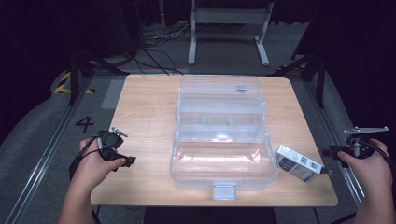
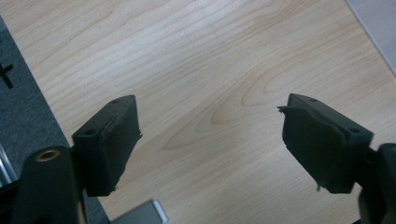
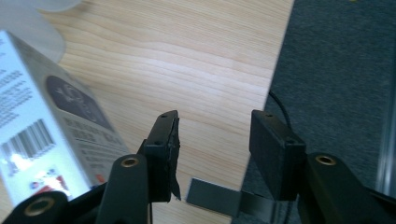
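A clear plastic storage box (image 1: 223, 161) stands open in the middle of the wooden table (image 1: 144, 107), its lid (image 1: 219, 98) laid back behind it. A small white and dark carton (image 1: 298, 162) lies just right of the box. My left gripper (image 1: 127, 161) hovers over the table's left side with its jaws wide apart over bare wood (image 2: 210, 105). My right gripper (image 1: 328, 161) is at the table's right edge, open, with nothing between its jaws (image 3: 215, 116). The carton (image 3: 46, 116) lies just outside that gripper's left jaw.
The box's front latch (image 1: 225, 190) hangs over the table's near edge. Grey floor surrounds the table, with a painted 4 (image 1: 85, 123) at the left. A white metal stand (image 1: 229, 28) and cables are behind the table.
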Demonstrator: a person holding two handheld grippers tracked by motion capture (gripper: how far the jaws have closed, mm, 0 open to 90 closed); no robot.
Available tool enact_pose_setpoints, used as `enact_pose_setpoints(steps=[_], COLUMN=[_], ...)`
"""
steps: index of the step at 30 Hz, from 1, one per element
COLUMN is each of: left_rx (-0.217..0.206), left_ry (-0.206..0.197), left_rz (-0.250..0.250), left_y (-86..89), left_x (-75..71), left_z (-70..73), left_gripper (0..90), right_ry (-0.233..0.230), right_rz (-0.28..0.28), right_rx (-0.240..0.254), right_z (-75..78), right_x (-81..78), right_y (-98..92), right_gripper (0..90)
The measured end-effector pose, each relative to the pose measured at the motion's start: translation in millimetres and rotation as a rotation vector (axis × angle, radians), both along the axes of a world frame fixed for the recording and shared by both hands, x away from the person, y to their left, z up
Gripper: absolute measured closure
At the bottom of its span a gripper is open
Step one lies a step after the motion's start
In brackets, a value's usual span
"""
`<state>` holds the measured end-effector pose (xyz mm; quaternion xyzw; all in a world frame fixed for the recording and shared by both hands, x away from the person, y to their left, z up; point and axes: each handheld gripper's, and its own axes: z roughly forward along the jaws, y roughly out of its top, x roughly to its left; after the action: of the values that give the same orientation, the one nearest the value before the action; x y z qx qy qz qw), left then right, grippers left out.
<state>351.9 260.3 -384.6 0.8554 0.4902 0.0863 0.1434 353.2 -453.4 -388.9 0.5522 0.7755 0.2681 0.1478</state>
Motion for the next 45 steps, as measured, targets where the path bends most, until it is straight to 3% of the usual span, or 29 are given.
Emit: enact_pose_setpoints(steps=[4, 5, 8, 12, 15, 18, 20, 23, 26, 28, 33, 36, 38, 42, 43, 45], left_rx=[0.043, 0.050, 0.043, 0.043, 0.063, 0.090, 0.078, 0.080, 0.121, 0.133, 0.105, 0.139, 0.149, 0.128, 0.121, 0.118], left_ry=[0.027, 0.024, 0.013, 0.008, -0.002, -0.004, 0.014, 0.009, -0.046, -0.057, -0.052, -0.039, -0.021, -0.018, -0.017, -0.010], left_rz=[-0.006, -0.019, -0.020, -0.014, -0.001, -0.004, -0.022, -0.062, -0.128, -0.128, -0.107, -0.097, -0.088, -0.093, -0.104, -0.100], left_y=[-1.7, -1.4, 0.0, 2.9, 2.8, -0.5, -3.3, -7.4, -10.2, -10.3, -6.9, -4.7, -3.2, -3.3, -4.2, -5.3], left_x=[-1.4, -1.5, -2.6, -3.1, -4.2, -5.5, -6.1, -7.0, -7.2, -7.2, -7.3, -7.1, -6.6, -6.7, -6.7, -7.2], left_z=[-0.3, 0.5, 3.0, 3.1, 2.2, -0.6, -2.8, -3.8, -2.9, -2.4, -1.6, -3.8, -6.4, -7.9, -7.7, -7.9], left_gripper=[26.5, 25.8, 24.8, 26.0, 25.7, 18.3, 18.5, 19.1, 19.4, 18.4, 25.5, 27.7, 27.6, 27.6, 27.6, 27.5], right_ry=[-0.036, -0.024, -0.026, -0.019, -0.034, -0.052, -0.063, -0.056, -0.049, -0.048, -0.010, 0.005, 0.023, 0.058, 0.044, 0.059], right_rz=[0.037, 0.024, 0.005, 0.026, 0.071, 0.111, 0.151, 0.222, 0.285, 0.308, 0.387, 0.432, 0.453, 0.462, 0.457, 0.450], right_rx=[-0.014, -0.001, -0.004, 0.000, -0.022, 0.007, 0.037, 0.030, 0.023, 0.010, 0.014, 0.013, -0.024, -0.073, -0.091, -0.099], right_z=[1.1, 2.3, 5.8, 9.5, 16.3, 26.1, 31.7, 37.2, 40.4, 40.8, 35.0, 30.7, 26.5, 18.8, 15.9, 14.3], right_x=[-0.6, -1.2, -2.1, -3.3, -4.4, -7.1, -8.8, -11.3, -13.7, -14.1, -10.7, -8.1, -6.0, -3.0, -1.3, -0.6], right_y=[2.2, 2.5, 3.1, 8.6, 15.0, 24.6, 33.3, 47.8, 60.4, 67.4, 82.9, 91.4, 96.2, 98.9, 99.5, 99.8], right_gripper=[51.6, 51.7, 53.9, 56.0, 55.8, 53.6, 52.5, 51.3, 50.1, 48.6, 46.8, 46.4, 45.2, 42.9, 39.0, 39.5])
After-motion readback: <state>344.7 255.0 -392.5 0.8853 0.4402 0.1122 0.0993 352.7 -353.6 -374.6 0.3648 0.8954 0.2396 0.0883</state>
